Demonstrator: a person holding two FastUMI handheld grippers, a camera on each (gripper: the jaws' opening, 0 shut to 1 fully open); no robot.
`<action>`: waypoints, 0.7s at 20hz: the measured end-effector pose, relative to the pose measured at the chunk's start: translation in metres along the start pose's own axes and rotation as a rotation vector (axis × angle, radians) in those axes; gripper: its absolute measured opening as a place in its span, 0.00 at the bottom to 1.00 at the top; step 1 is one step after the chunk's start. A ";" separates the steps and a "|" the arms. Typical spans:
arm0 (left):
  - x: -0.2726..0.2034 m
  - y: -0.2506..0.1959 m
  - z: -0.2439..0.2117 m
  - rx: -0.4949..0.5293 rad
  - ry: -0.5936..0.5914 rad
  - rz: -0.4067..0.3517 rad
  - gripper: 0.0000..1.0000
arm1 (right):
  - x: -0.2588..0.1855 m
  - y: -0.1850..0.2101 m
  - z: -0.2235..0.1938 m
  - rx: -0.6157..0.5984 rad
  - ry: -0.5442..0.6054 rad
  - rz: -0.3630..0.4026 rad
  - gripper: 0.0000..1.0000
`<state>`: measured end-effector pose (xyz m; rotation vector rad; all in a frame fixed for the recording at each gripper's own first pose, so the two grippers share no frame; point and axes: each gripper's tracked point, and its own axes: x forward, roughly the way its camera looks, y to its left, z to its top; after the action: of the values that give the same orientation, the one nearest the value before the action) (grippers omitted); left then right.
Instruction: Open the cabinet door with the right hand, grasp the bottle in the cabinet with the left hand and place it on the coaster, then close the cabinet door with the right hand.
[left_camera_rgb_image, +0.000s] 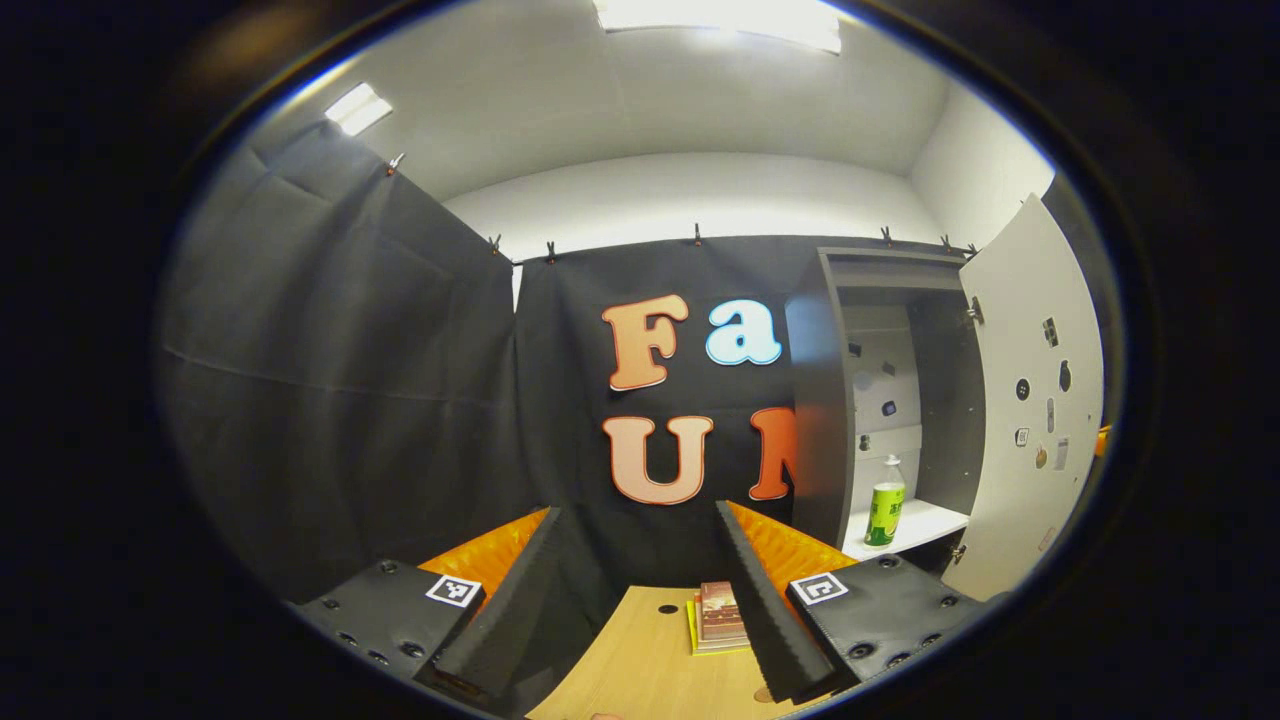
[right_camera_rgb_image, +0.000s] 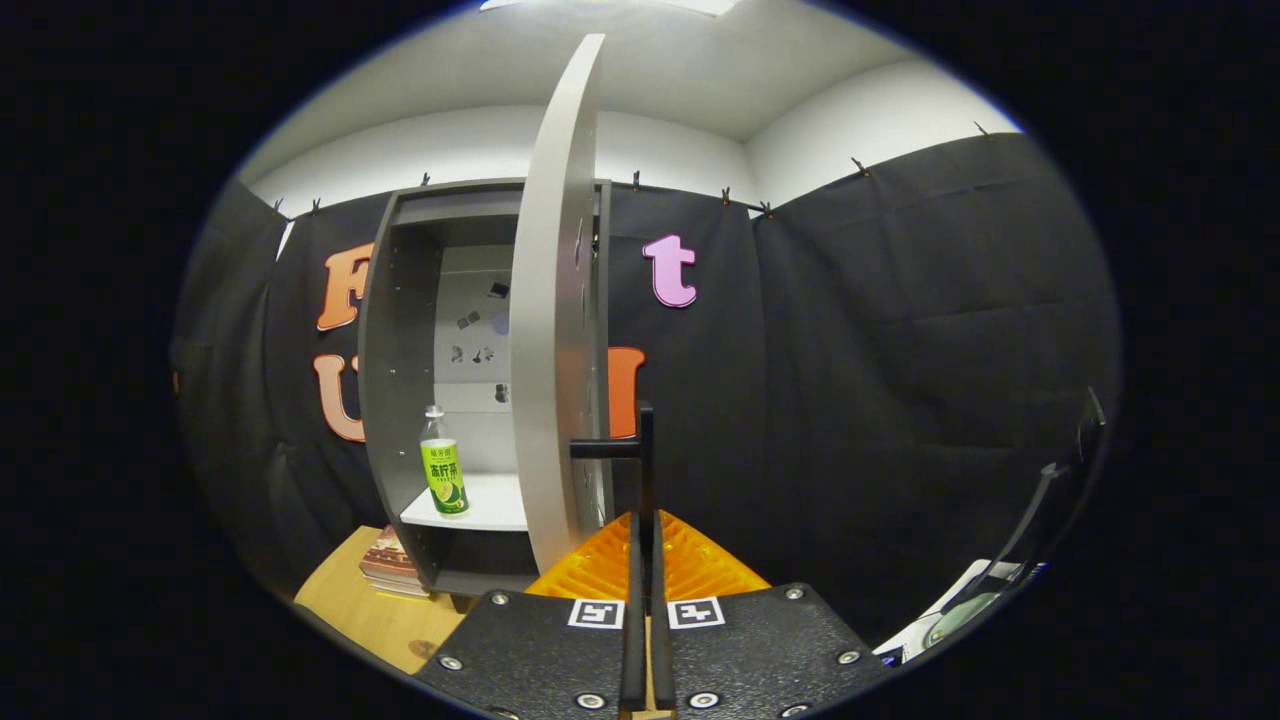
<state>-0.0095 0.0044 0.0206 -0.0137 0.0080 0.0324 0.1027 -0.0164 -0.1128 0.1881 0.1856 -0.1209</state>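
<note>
The grey cabinet (left_camera_rgb_image: 815, 400) stands on the right of the left gripper view with its pale door (left_camera_rgb_image: 1030, 400) swung wide open. A clear bottle with a green label (left_camera_rgb_image: 885, 505) stands upright on the white shelf inside. My left gripper (left_camera_rgb_image: 630, 610) is open and empty over the wooden table (left_camera_rgb_image: 640, 670), well short of the cabinet. In the right gripper view the door (right_camera_rgb_image: 555, 300) is seen edge-on and the bottle (right_camera_rgb_image: 443, 475) shows to its left. My right gripper (right_camera_rgb_image: 645, 570) is shut on the black door handle (right_camera_rgb_image: 640, 445).
A small stack of books (left_camera_rgb_image: 720, 615) lies on the table in front of the cabinet's base, also seen as the books (right_camera_rgb_image: 385, 570) in the right gripper view. A small dark round mark (left_camera_rgb_image: 660, 608) sits on the tabletop. Black cloth walls close in the booth.
</note>
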 end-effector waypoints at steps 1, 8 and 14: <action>0.003 -0.011 0.001 -0.001 0.002 -0.013 0.96 | 0.001 -0.001 -0.001 0.007 0.005 0.006 0.02; 0.022 -0.101 -0.001 -0.021 0.006 -0.115 0.96 | -0.003 -0.021 0.001 -0.005 0.003 0.020 0.05; 0.041 -0.189 -0.007 -0.043 0.029 -0.199 0.97 | -0.012 -0.038 0.005 -0.008 0.005 0.043 0.05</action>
<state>0.0374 -0.1828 0.0153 -0.0575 0.0349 -0.1668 0.0863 -0.0535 -0.1122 0.1844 0.1866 -0.0767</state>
